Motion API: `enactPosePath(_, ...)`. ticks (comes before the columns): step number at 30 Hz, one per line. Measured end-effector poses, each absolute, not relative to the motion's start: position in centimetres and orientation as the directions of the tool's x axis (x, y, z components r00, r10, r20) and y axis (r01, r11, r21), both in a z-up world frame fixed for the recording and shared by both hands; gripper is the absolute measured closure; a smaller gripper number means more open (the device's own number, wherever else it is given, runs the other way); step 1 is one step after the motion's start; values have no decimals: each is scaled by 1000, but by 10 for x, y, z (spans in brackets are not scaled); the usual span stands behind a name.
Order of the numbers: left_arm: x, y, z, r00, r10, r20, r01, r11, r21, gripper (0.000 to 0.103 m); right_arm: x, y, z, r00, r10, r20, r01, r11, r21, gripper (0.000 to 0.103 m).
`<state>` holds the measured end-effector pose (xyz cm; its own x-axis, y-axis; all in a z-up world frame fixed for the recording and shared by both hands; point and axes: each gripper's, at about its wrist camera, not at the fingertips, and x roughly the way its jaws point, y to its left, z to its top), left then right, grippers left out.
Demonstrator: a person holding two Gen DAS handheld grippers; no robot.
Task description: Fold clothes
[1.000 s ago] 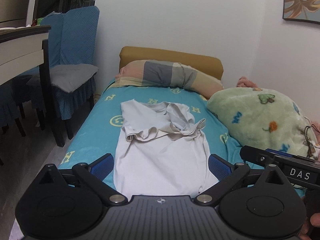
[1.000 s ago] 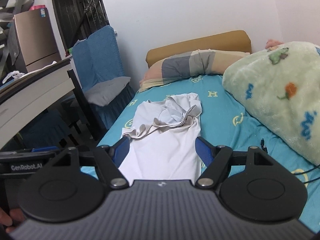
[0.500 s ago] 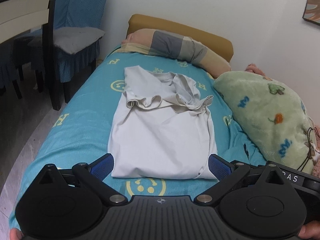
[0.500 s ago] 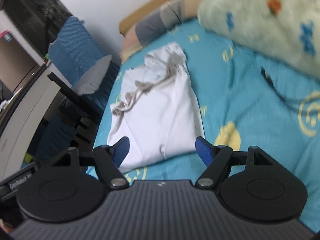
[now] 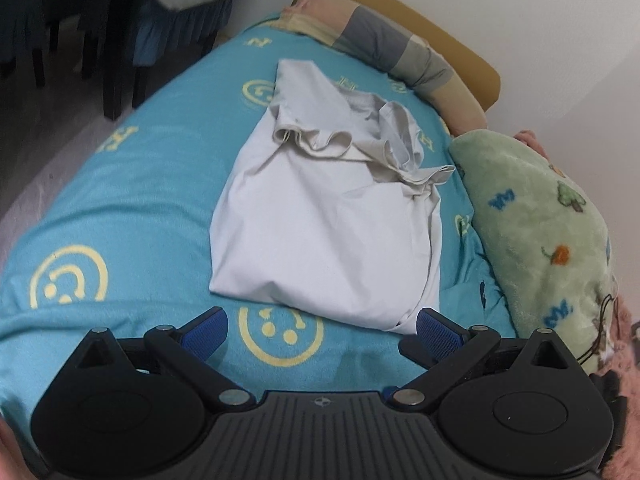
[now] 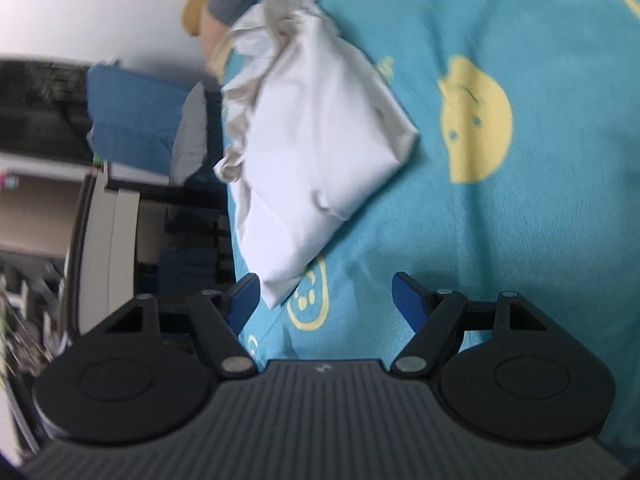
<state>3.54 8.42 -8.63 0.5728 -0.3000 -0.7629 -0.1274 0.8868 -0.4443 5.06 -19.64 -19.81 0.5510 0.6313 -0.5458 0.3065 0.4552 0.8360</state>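
The bed [image 5: 132,184], under a teal sheet printed with yellow smiley faces, fills the space ahead of both tools, and a green blanket [image 5: 552,224] is heaped to the right of the left tool [image 5: 322,326]. The shirt [image 5: 320,216], pale grey and partly folded into a long panel, lies flat on the sheet straight ahead of the left tool, its near hem just beyond the fingertips and not touching them; its far end is bunched where sleeves and collar pile up. The left tool's jaws stand wide apart, empty, spanning roughly the hem's width. The right tool [image 6: 326,292] is also spread open and empty, with the shirt's [image 6: 316,140] near corner just ahead of its left finger. The cloth looks thin, light and limp, so it should sag and slide on the sheet; a pinch at each near hem corner, taking all layers together, seems the surest hold for carrying the hem toward the collar. The right view is motion-blurred and tilted, so whether that corner touches the finger cannot be told. The bunched far end hides how the sleeves lie, and the layers under the top panel cannot be seen.
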Motion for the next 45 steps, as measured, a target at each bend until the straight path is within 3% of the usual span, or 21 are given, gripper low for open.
enactPosePath(8, 51, 100, -127, 485, -527, -698, -256, 677, -690, 1, 65, -200, -210, 640, 575, -509, 331, 391, 859, 34)
enactPosePath(11, 60, 101, -143, 471, -562, -679, -313, 614, -725, 1, 74, -202, -212, 671, 553, -494, 333, 371, 867, 34)
enactPosePath(17, 81, 88, -164, 444, -618, -649, -334, 559, -759, 1, 89, -203, -218, 688, 515, -511, 350, 381, 856, 62)
enactPosePath(19, 84, 84, -167, 459, -629, -627, -335, 531, -778, 1, 91, -207, -218, 681, 509, -527, 345, 411, 844, 83)
enactPosePath(20, 86, 83, -168, 467, -635, -616, -335, 518, -787, 1, 92, -208, -218, 679, 507, -532, 339, 426, 839, 86)
enactPosePath(27, 97, 71, -178, 519, -667, -535, -332, 420, -845, 2, 92, -209, -191, 721, 501, -478, 243, 463, 852, 90)
enactPosePath(30, 102, 69, -179, 540, -625, -564, -328, 460, -825, 6, 90, -211, -177, 753, 487, -443, 196, 476, 857, 91)
enactPosePath(35, 105, 95, -189, 598, -513, -615, -438, 434, -787, 29, 89, -218, -173, 779, 465, -422, 194, 460, 866, 91)
enactPosePath(39, 95, 114, -186, 640, -414, -647, -507, 406, -761, 56, 90, -221, -176, 776, 457, -434, 221, 448, 866, 91)
enactPosePath(45, 93, 123, -180, 671, -359, -649, -518, 399, -756, 71, 88, -223, -176, 780, 445, -440, 223, 458, 860, 91)
